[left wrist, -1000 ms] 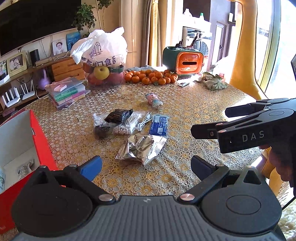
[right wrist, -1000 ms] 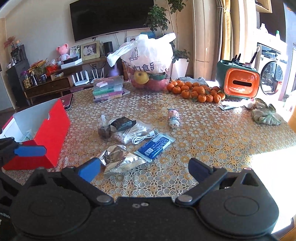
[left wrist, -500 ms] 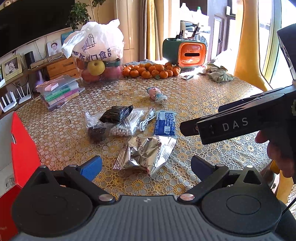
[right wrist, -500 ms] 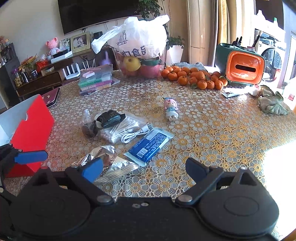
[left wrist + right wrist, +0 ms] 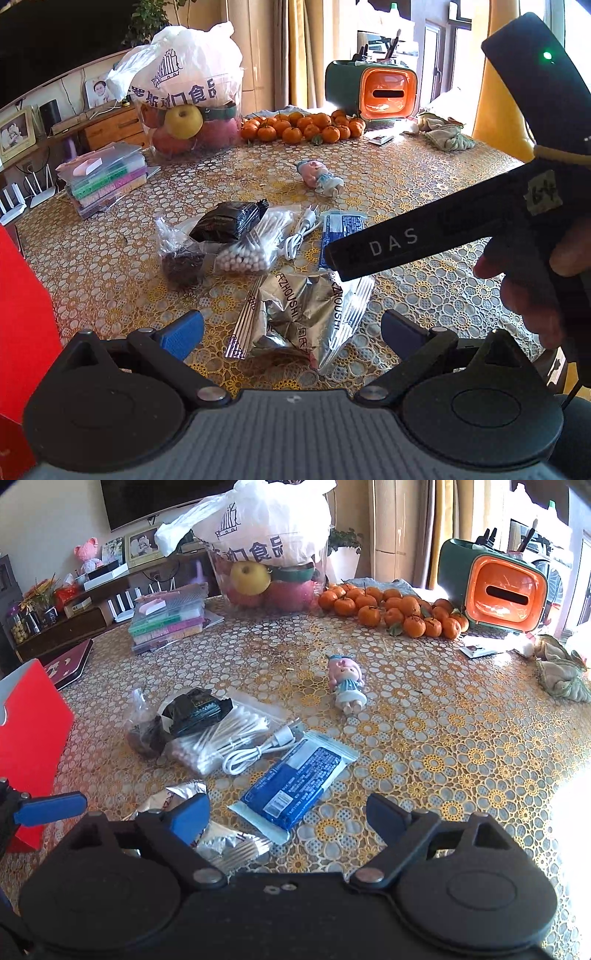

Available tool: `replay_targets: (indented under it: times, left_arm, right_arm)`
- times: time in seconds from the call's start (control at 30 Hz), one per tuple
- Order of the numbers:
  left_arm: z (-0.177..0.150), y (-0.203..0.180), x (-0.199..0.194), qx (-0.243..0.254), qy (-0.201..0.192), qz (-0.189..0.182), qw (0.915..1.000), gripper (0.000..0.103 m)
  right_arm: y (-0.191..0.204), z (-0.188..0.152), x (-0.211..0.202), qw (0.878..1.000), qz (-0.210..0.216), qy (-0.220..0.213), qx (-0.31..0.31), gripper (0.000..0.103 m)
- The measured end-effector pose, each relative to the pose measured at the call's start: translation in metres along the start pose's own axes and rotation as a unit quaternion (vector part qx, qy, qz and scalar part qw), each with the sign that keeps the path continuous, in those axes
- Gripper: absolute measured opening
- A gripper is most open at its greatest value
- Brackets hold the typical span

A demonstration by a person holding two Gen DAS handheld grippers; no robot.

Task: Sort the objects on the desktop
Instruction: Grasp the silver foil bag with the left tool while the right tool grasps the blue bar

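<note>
Loose pile mid-table, nothing gripped yet: foil snack bag (image 5: 314, 314) nearest us, blue pack (image 5: 295, 779) just beside it, then white cable (image 5: 258, 751), cotton swabs bag (image 5: 247, 243), black pouch (image 5: 229, 221) lying on the swabs bag and on a clear bag of dark bits (image 5: 177, 254). Doll (image 5: 347, 686) lies apart, further back. Red box (image 5: 33, 738) at the table's left edge, likely the bin, but we can't see inside from here.

Left gripper (image 5: 291, 330) spread wide, empty, foil bag right btwn/under the fingers. Right gripper (image 5: 286, 818) also spread, empty, hovering over the blue pack; left blue pad (image 5: 188, 818) overlaps the foil edge in view.

Progress est: early. All items we can see are unsorted, so basically everything's left. Oranges (image 5: 391, 611), fruit bag (image 5: 258, 554), orange-green holder (image 5: 495, 590), stacked cases (image 5: 168, 618) at the back look like bg, not ours
</note>
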State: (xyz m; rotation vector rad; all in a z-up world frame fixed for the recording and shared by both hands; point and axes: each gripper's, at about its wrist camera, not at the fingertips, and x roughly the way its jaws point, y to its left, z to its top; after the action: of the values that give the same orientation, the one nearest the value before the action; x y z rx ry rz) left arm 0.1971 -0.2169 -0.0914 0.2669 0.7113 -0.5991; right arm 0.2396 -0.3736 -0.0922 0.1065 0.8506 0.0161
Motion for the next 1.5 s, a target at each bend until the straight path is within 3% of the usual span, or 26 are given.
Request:
replay_targets:
  times: [0.7, 1.0, 1.17, 1.5]
  left_arm:
    - [-0.003, -0.002, 0.020, 0.008, -0.011, -0.003, 0.9999, 0.100]
    - [-0.002, -0.013, 0.031, 0.040, -0.009, 0.001, 0.9991, 0.094]
    - [-0.001, -0.011, 0.039, 0.030, -0.001, 0.000, 0.9995, 0.088]
    - [0.000, -0.011, 0.041, 0.028, 0.008, 0.014, 0.9995, 0.057]
  right_arm:
    - [-0.002, 0.009, 0.043, 0.998, -0.048, 0.017, 0.026, 0.084]
    - [0.002, 0.006, 0.040, 0.998, -0.066, 0.013, 0.004, 0.067]
    - [-0.001, 0.006, 0.037, 0.998, -0.067, 0.012, 0.005, 0.055]
    - [-0.005, 0.005, 0.032, 0.998, -0.063, 0.011, 0.015, 0.039]
